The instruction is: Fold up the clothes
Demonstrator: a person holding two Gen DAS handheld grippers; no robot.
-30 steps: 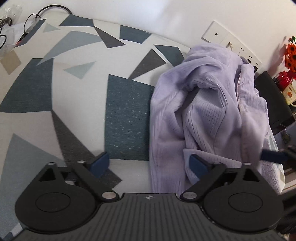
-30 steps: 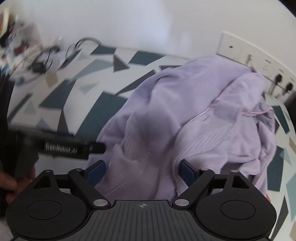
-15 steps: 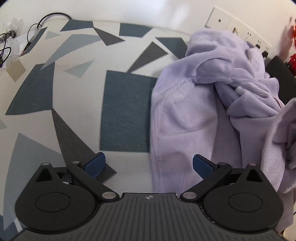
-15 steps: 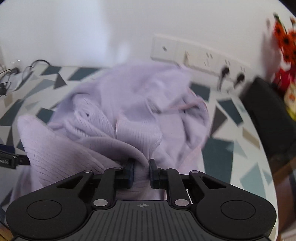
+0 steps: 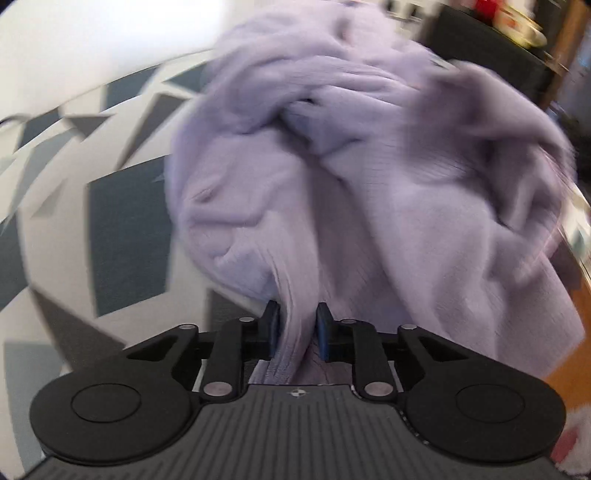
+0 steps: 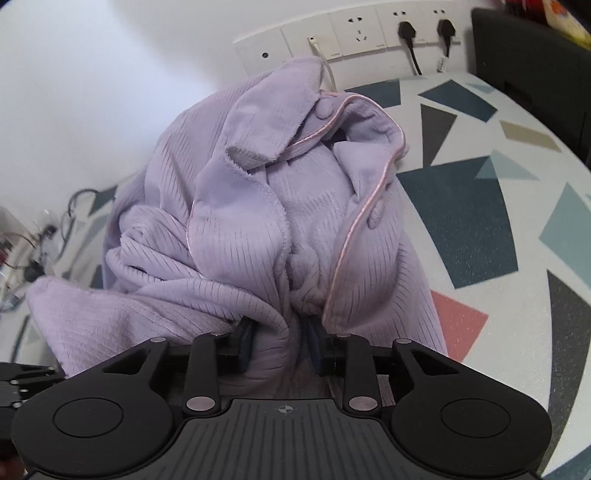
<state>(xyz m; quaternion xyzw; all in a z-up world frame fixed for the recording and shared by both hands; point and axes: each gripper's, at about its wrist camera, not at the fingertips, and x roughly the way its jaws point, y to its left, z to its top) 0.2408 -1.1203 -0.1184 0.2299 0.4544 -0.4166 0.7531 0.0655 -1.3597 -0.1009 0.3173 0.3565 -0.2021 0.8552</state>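
Lilac cloth fills most of the left wrist view: the garment (image 5: pixel 369 177) is bunched in a rumpled heap on the patterned tabletop (image 5: pixel 122 229), with loose folds spilling toward the right edge. The picture is smeared with motion, so fine detail is lost. The left gripper (image 5: pixel 297 325) has just been closing, and its jaws now stand narrow, with a ribbed fold of the garment drawn down between the blue pads (image 5: pixel 323 328), which press on it from both sides. Grey, dark-blue and white shapes of the tabletop show to the left of the heap. At upper right, dark furniture (image 5: pixel 491 51) shows as a blur.

From the right wrist view the picture is sharp. The garment (image 6: pixel 258 229) sits in a tall crumpled mound on the tabletop (image 6: pixel 491 229), its ribbed weave and pale pink piping plain, a collar-like flap folded over near the top. The right gripper (image 6: pixel 280 343) has its jaws close together, having just eased a little wider, and a thick wad of the cloth is pinched between its pads, which are half buried in the folds. Behind the mound a row of wall sockets (image 6: pixel 354 33) holds two black plugs (image 6: pixel 406 27), and a white cable runs down behind the cloth. Tangled wires (image 6: pixel 48 236) lie at far left.
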